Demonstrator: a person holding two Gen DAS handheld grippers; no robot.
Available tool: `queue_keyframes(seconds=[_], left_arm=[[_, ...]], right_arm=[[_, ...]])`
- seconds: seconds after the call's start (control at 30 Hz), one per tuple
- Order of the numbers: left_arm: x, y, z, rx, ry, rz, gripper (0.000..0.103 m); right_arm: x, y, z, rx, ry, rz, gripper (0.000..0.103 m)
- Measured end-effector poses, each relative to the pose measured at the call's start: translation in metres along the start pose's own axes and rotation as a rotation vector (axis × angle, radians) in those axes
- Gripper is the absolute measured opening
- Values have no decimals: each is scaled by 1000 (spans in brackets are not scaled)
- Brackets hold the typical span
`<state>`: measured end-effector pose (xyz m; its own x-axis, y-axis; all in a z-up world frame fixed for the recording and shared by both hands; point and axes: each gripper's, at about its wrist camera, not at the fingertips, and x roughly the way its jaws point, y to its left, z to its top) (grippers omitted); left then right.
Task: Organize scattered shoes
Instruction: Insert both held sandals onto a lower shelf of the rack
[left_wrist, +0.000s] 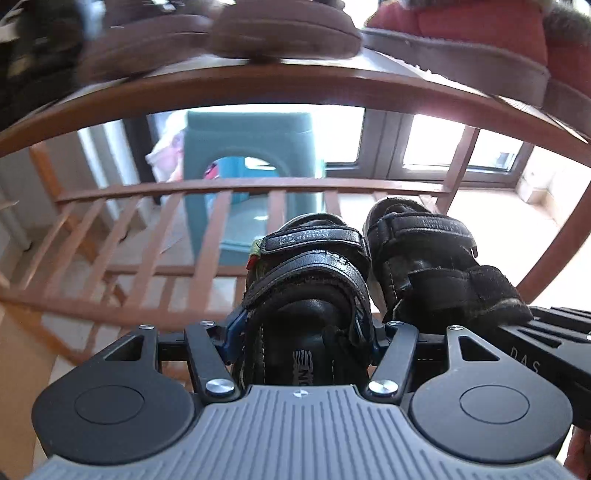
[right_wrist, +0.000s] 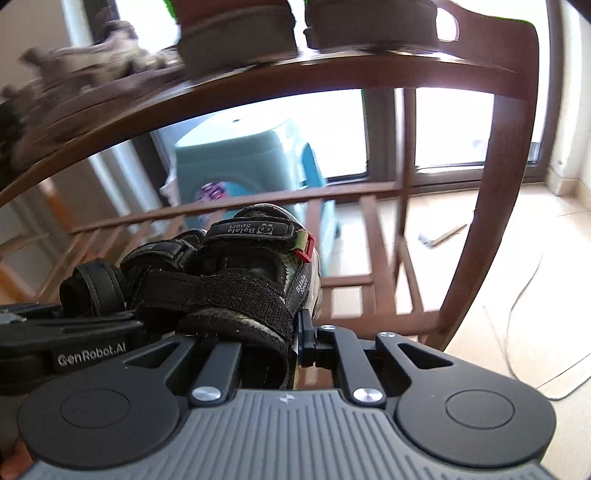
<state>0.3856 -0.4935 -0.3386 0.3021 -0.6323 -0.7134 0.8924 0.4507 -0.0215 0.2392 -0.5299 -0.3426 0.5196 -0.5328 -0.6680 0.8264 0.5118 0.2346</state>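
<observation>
My left gripper (left_wrist: 304, 332) is shut on the heel of a black strap sandal (left_wrist: 314, 273), held over the slatted lower shelf (left_wrist: 155, 240) of a brown wooden shoe rack. Its twin, a second black sandal (left_wrist: 428, 254), sits just to its right, with the right gripper's body (left_wrist: 546, 347) beside it. In the right wrist view my right gripper (right_wrist: 266, 343) is shut on that second sandal (right_wrist: 255, 273); the first sandal (right_wrist: 155, 258) and the left gripper's body (right_wrist: 74, 350) lie to its left. Both sandals point into the rack.
The rack's upper shelf rail (left_wrist: 295, 81) arches overhead, carrying brown shoes (left_wrist: 280, 33) and a red fur-trimmed boot (left_wrist: 480, 33). A teal plastic stool (left_wrist: 255, 147) stands behind the rack by a window. Tiled floor with a white cable (right_wrist: 517, 314) lies to the right.
</observation>
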Motion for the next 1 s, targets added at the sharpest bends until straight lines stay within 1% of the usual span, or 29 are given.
queue_keyframes(seconds=[0.13, 0.27, 0.4, 0.5, 0.67, 0.8, 0.9, 0.97, 1.0], left_arm=[[17, -10, 9, -9, -22, -25, 62], [33, -17, 13, -39, -21, -47, 62], [41, -20, 16, -51, -33, -51, 62], [42, -19, 22, -62, -28, -60, 62], [49, -26, 31, -45, -16, -44, 61], [53, -29, 31, -33, -28, -40, 62], [53, -30, 31, -38, -31, -42, 66], [53, -32, 30, -34, -45, -35, 68], [53, -32, 30, -37, -51, -33, 68]], right_arm=[[14, -7, 6, 24, -22, -42, 10], [27, -12, 7, 45, -45, -88, 11], [34, -18, 9, 82, -44, -100, 10], [35, -20, 10, 93, -45, -105, 10], [35, -23, 17, 101, -46, -128, 11], [38, -29, 18, 129, -36, -134, 11], [40, -31, 14, 134, -39, -137, 15], [42, -29, 11, 131, -44, -139, 24], [43, -28, 11, 132, -47, -147, 26]])
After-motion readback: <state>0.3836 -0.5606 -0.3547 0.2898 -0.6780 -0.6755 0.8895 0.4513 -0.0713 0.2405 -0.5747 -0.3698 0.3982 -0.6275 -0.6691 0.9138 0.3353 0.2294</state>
